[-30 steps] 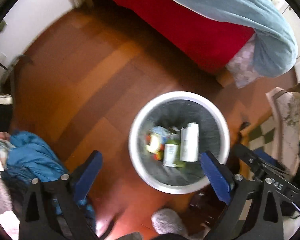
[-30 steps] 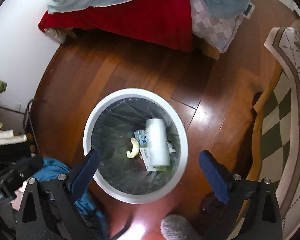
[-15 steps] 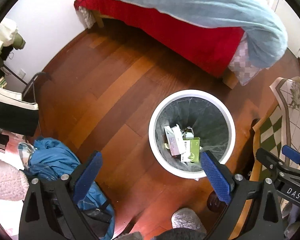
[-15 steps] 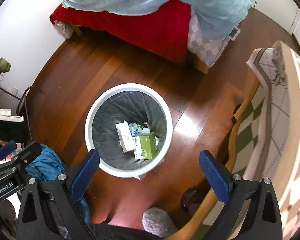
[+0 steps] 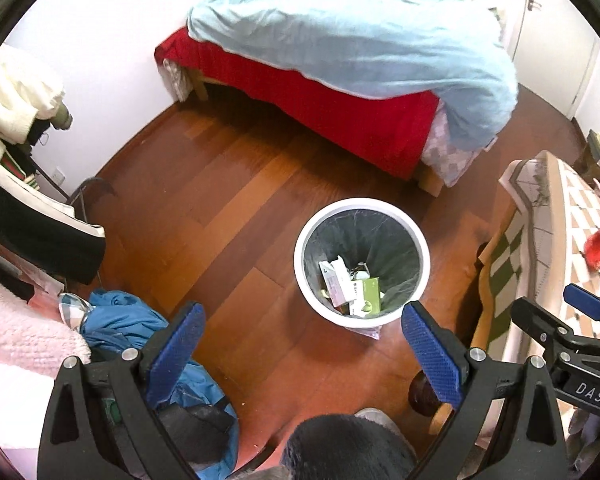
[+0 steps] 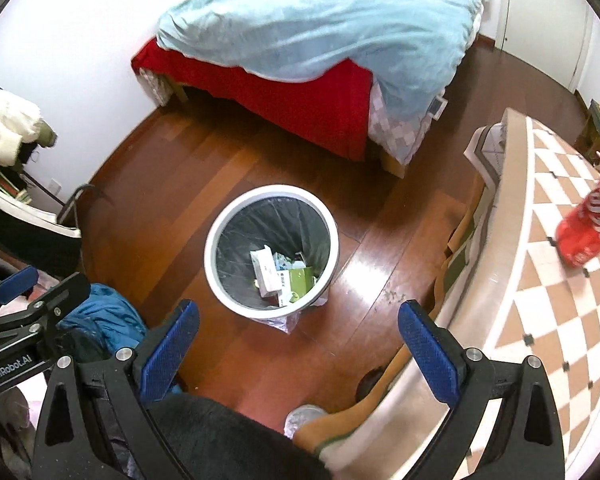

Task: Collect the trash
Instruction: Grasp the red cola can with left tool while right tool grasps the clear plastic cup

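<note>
Left gripper [image 5: 302, 350] and right gripper [image 6: 298, 346]: jaws wide, empty.

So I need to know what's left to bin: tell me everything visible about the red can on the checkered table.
The red soda can with white lettering looks like metal and seems uncrushed. It lies on its side on the orange-and-white checkered tabletop, near the table's far right. Nothing else touches it; both grippers are apart from it.

"DAS" on right hand-held gripper [image 5: 584, 320], "GenRobot.AI" on left hand-held gripper [image 6: 18, 300]. Red can [image 6: 588, 232] script logo unreadable, trash box print too.
</note>
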The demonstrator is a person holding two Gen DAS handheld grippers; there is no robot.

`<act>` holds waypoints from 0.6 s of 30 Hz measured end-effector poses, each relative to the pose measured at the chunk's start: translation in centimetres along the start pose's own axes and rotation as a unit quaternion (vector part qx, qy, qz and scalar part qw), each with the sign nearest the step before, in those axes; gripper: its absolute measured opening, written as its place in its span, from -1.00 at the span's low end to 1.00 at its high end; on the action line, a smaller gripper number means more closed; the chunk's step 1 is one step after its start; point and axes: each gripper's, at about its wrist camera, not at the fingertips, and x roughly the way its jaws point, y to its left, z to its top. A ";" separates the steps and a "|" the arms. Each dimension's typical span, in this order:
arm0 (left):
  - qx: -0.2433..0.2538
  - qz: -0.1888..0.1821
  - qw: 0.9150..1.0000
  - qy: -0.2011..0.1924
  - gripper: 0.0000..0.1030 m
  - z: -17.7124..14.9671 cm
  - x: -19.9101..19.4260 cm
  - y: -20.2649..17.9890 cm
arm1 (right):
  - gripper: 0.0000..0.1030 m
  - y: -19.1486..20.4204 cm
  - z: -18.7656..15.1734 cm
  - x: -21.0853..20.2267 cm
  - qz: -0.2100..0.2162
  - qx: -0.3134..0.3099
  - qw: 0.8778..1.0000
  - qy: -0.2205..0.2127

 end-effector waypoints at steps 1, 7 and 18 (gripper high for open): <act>0.002 0.000 1.000 -0.006 0.95 -0.3 -0.9 0.0 | 0.95 0.1 -0.3 -0.9 0.003 0.000 1.000 -0.005; 0.006 -0.005 0.999 -0.036 0.94 -1.9 -5.7 -0.3 | 0.96 -0.2 -2.3 -6.4 0.022 0.011 0.999 -0.043; 0.034 -0.006 0.996 -0.082 0.95 -3.4 -10.1 -5.5 | 0.96 -6.4 -6.3 -13.6 0.054 0.114 0.988 -0.084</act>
